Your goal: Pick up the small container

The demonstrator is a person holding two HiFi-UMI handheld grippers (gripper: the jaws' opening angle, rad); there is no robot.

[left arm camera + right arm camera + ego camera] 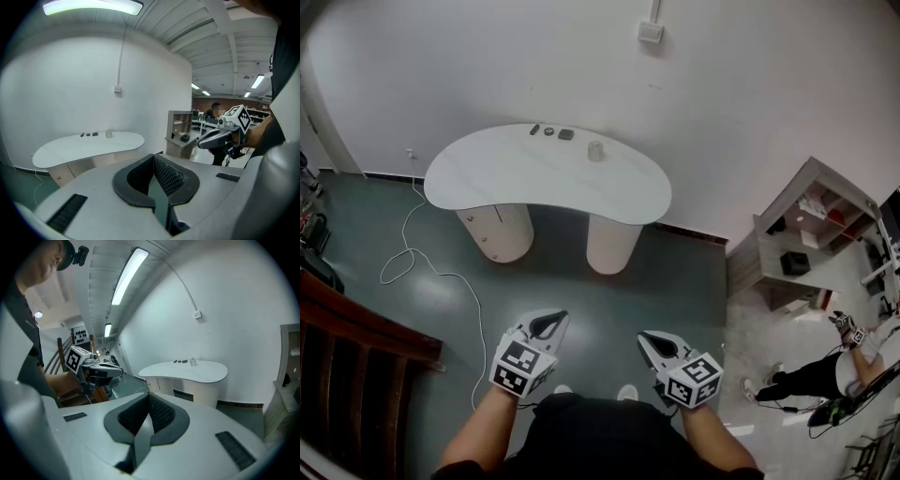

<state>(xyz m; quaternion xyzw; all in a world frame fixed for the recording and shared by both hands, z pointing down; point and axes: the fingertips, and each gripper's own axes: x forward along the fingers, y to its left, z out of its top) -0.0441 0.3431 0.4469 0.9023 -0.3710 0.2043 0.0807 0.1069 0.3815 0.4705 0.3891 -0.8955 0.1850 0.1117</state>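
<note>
Grey left gripper [548,324] and grey right gripper [660,346] are held closed and empty at the waist, well apart from the small pale cylindrical container [595,150] by the white curved table [487,178]'s far edge, the approach seemingly not yet begun.

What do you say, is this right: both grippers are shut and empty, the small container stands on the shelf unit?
No. The head view shows the small container on the white table, not the shelf unit. Left gripper and right gripper are shut and empty.

Head view looks steeply down, 2 gripper views forward; all 3 share the far table [516,178].
</note>
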